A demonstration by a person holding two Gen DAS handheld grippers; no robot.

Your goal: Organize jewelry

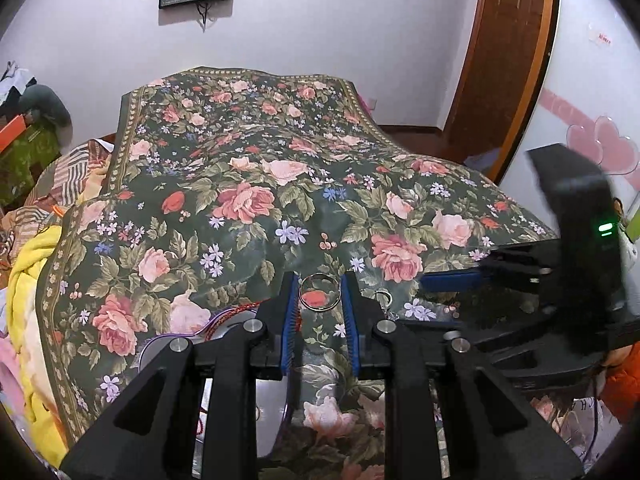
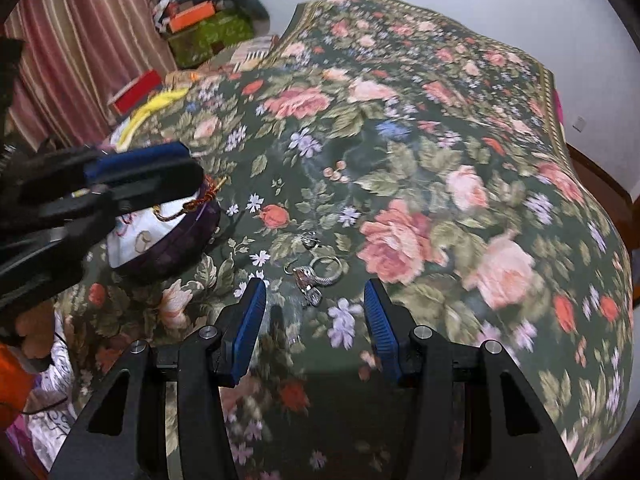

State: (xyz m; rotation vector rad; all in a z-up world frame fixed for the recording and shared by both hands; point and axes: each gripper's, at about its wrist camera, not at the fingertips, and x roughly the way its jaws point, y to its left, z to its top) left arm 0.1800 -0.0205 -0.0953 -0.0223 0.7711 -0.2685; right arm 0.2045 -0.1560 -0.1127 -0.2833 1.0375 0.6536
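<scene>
While the left gripper pinches a silver ring above the floral bed cover, the right gripper hangs spread and empty over the loose jewelry. By the look of it, most sorting remains; the round box waits nearby.

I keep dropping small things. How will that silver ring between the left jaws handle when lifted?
The silver ring looks thin, smooth and round, so it probably slips or twists between the ribbed pads. It is likely light and stiff. If dropped on edge, it may roll across the floral cloth.
</scene>
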